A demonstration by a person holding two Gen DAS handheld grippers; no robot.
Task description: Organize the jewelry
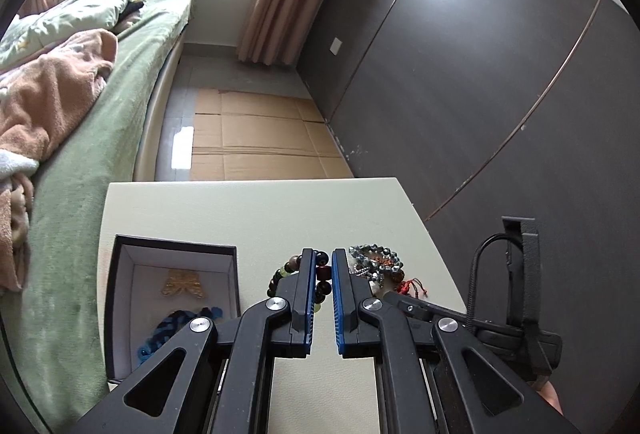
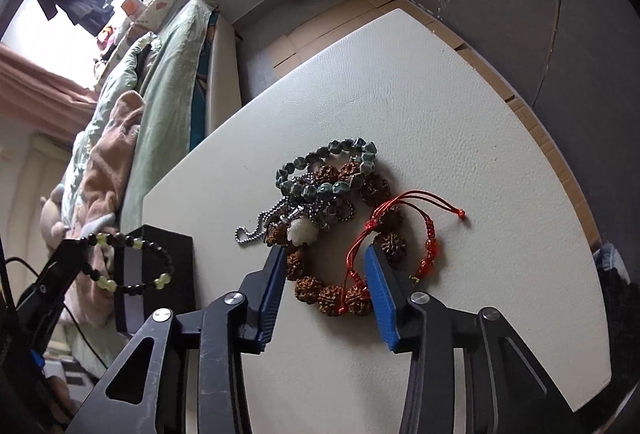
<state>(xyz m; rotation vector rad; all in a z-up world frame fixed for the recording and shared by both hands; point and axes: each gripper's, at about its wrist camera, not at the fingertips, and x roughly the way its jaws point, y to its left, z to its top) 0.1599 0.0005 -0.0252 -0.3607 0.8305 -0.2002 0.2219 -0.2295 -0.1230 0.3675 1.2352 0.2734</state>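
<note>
My left gripper (image 1: pixel 322 254) is shut on a bracelet of dark and pale green beads (image 1: pixel 280 276). In the right wrist view that bracelet (image 2: pixel 132 262) hangs from the left gripper (image 2: pixel 78 246) over the black box (image 2: pixel 160 274). The box (image 1: pixel 176 246) is open, and a gold butterfly brooch (image 1: pixel 182 284) and a blue chain (image 1: pixel 176 322) lie on its white lining. My right gripper (image 2: pixel 326 258) points down at the jewelry pile, its jaws apart. Its pads straddle the lower arc of a brown seed-bead bracelet (image 2: pixel 332 298) and a red cord bracelet (image 2: pixel 400 206).
The pile also holds a grey-green bead bracelet (image 2: pixel 320 190), a ball chain (image 2: pixel 252 230) and a white pendant (image 2: pixel 300 230). The cream table (image 2: pixel 440 114) ends near a dark wall (image 1: pixel 480 74). A bed with green bedding (image 1: pixel 100 114) runs along the left, with cardboard (image 1: pixel 256 138) on the floor.
</note>
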